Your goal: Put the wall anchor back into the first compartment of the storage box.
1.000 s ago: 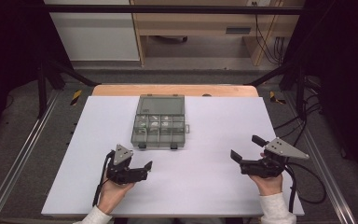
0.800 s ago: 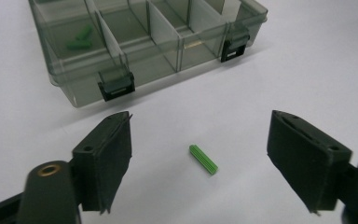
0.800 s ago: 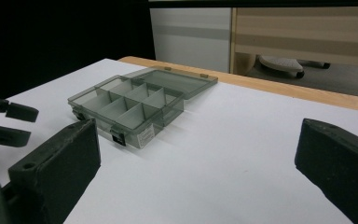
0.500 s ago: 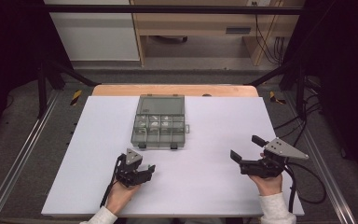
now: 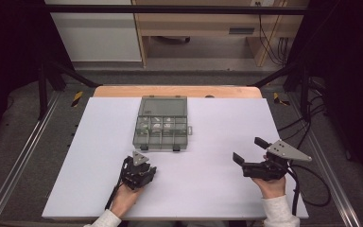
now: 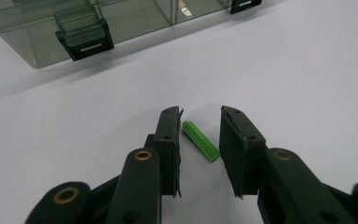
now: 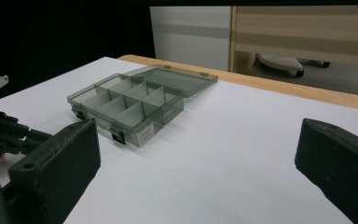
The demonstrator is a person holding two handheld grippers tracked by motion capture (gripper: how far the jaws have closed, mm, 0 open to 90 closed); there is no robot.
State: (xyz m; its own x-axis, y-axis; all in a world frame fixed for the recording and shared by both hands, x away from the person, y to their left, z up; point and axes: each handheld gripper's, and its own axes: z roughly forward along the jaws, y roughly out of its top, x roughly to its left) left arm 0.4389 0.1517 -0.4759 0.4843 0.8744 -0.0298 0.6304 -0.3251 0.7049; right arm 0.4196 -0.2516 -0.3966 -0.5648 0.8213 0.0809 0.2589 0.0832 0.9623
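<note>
A small green ribbed plastic piece [image 6: 200, 140] lies on the white table between the jaws of my left gripper [image 6: 200, 114], which is open and low over it, not touching it. In the high view the left gripper [image 5: 139, 171] sits just below a clear grey compartment box [image 5: 162, 124], whose front latches [image 6: 84, 39] face it. The box [image 7: 130, 100] has its lid [image 7: 177, 77] folded back flat. My right gripper [image 5: 249, 150] hovers at the right of the table, jaws wide open [image 7: 196, 130] with nothing between them, pointing left toward the box.
The white table top [image 5: 208, 189] is bordered by a wooden strip [image 5: 177, 91] at its far edge. Metal rails [image 5: 23, 156] run along both sides. Cables [image 5: 312, 179] trail from the right gripper off the table's right edge.
My left gripper has turned from pointing right to pointing forward at the box and has shifted a little to the right. The right gripper has stayed put.
</note>
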